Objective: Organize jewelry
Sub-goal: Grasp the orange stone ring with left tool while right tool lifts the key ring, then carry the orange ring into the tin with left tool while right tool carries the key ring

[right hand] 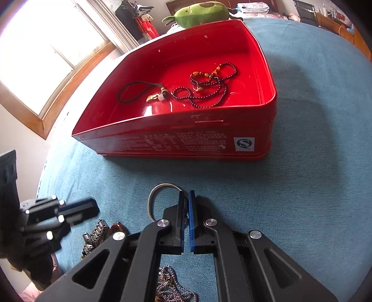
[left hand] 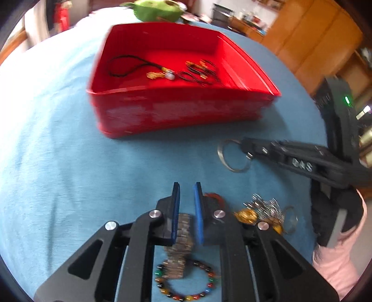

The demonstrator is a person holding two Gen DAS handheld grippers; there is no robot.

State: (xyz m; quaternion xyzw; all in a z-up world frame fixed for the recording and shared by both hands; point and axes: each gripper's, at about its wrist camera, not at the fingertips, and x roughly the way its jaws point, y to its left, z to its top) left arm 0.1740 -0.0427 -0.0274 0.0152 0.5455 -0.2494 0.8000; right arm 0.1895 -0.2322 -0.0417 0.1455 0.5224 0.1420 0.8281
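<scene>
A red box (left hand: pixel 181 109) (right hand: pixel 181 139) stands on the blue cloth and holds a black cord pendant (left hand: pixel 139 67) (right hand: pixel 144 91) and dark bead strings (left hand: pixel 202 72) (right hand: pixel 207 90). My right gripper (right hand: pixel 185 197) is shut on a silver bangle (right hand: pixel 160 192), held just above the cloth; it also shows in the left wrist view (left hand: pixel 232 155). My left gripper (left hand: pixel 187 188) is partly open above a grey metal link bracelet (left hand: pixel 181 246), with nothing between its pads. A multicoloured bead bracelet (left hand: pixel 186 281), a gold ring piece (left hand: pixel 246 216) and a silver chain pile (left hand: pixel 267 206) (right hand: pixel 172 285) lie near it.
A green plush toy (left hand: pixel 158 9) (right hand: pixel 202 11) lies behind the box. Wooden cabinets (left hand: pixel 313 39) stand at the right, a window (right hand: pixel 46 53) at the left. A person's pink sleeve (left hand: pixel 337 262) holds the right gripper.
</scene>
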